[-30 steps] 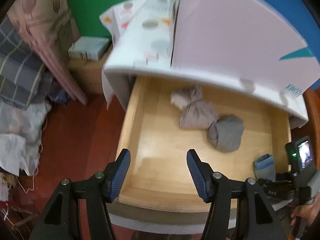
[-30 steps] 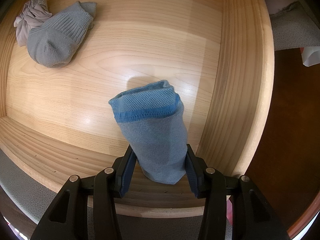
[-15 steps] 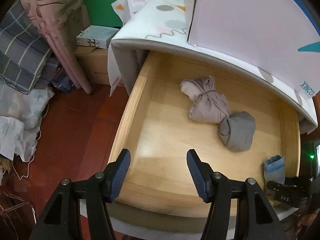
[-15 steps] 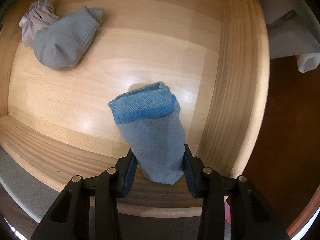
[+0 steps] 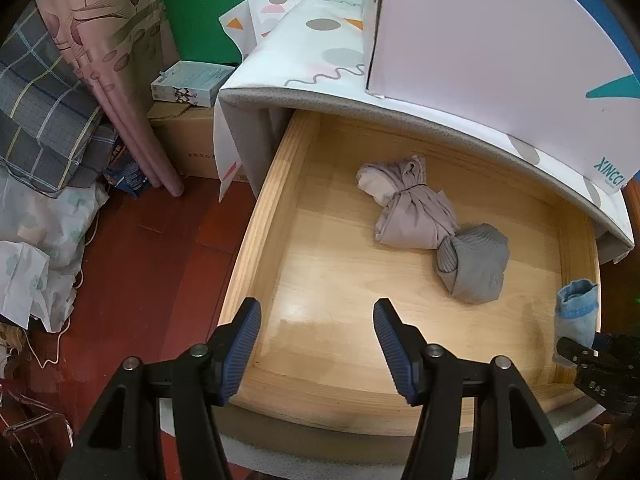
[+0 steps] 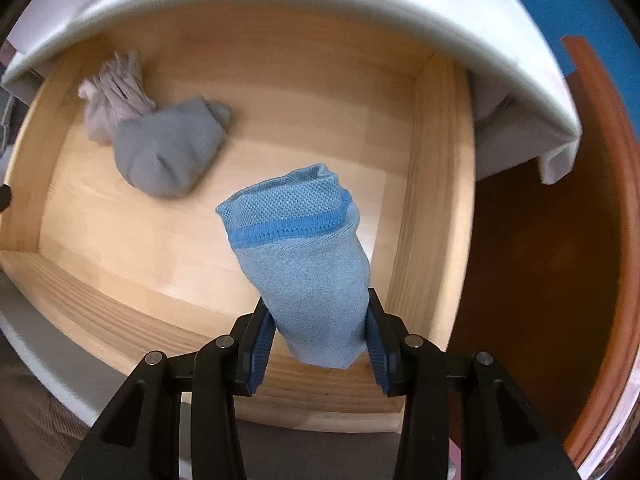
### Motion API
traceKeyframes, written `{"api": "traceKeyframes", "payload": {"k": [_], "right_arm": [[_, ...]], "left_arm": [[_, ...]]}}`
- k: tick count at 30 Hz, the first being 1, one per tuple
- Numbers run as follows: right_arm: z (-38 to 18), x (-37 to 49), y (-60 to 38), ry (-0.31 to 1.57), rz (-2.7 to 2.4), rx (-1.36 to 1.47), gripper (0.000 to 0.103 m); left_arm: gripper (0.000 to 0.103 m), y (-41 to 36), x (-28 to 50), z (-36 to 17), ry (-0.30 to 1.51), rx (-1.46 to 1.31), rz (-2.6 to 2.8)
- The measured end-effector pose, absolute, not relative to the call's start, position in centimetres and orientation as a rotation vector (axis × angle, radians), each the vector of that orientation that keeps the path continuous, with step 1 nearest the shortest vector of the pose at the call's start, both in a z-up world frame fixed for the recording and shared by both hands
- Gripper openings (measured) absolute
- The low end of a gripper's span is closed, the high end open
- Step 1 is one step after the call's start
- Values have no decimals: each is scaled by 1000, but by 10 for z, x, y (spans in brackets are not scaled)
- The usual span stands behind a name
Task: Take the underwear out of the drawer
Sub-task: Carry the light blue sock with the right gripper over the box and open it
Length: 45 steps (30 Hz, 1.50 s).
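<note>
Since a second ago the right gripper (image 6: 318,346), fingers clamped on the blue garment (image 6: 304,264), has risen above the drawer (image 6: 436,200) floor at frame centre, so extraction looks underway; left gripper (image 5: 316,346) fingers wide, empty.

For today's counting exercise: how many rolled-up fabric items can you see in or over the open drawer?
3: a beige bundle toward the back, a grey bundle touching it, and a blue bundle clamped in the right gripper near the front right corner.
</note>
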State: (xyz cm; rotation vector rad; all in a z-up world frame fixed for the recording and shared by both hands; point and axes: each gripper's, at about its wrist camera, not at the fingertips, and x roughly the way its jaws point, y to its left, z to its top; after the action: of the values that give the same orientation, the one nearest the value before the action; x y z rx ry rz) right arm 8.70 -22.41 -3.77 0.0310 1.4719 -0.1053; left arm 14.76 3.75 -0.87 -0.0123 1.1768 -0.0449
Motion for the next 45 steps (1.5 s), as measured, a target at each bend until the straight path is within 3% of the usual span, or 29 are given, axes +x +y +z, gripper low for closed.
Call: {"api": "traceKeyframes", "payload": {"k": [14, 30, 45], "right_arm": [[60, 68, -228, 1306, -36, 81, 38], [182, 153, -218, 1054, -35, 65, 38], [158, 261, -200, 1111, -87, 32, 38]], "left_arm": [[60, 44, 148, -10, 1183, -59, -46], [60, 43, 148, -9, 1180, -57, -43], [60, 40, 145, -7, 1163, -40, -60]]}}
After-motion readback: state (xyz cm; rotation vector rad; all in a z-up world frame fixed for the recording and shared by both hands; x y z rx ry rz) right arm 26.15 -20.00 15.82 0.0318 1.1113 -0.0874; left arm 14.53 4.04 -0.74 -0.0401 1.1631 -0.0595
